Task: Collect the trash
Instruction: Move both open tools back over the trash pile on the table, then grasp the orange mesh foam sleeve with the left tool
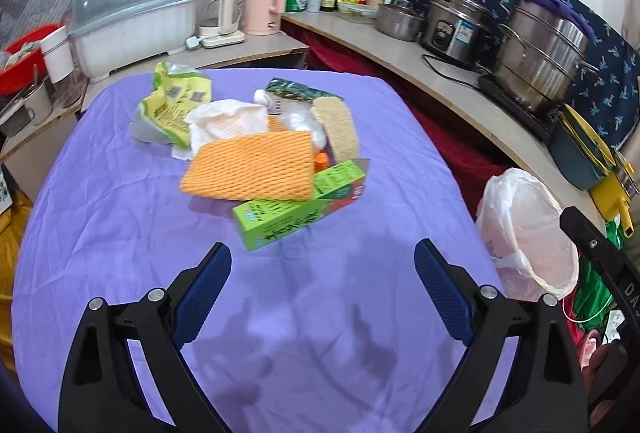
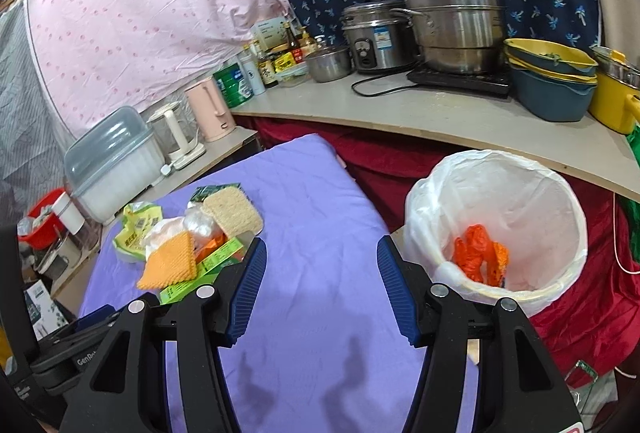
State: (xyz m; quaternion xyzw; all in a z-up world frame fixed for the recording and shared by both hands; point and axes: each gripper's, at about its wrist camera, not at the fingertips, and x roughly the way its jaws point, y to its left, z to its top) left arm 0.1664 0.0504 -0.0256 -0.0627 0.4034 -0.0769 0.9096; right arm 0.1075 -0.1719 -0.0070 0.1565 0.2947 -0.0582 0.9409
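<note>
Both the left gripper (image 1: 322,265) and right gripper (image 2: 322,261) hover spread and empty over bare purple tablecloth (image 1: 120,233). Perhaps seven trash pieces (image 1: 256,137) pile mid-table; one lined bin (image 2: 496,225) stands off its right edge.

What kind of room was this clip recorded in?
Most likely a small home kitchen. A rice cooker and a stacked steel steamer pot sit on the counter, with sauce bottles and a pink kettle nearby. Hung sheets serve as walls, so it looks makeshift.
</note>
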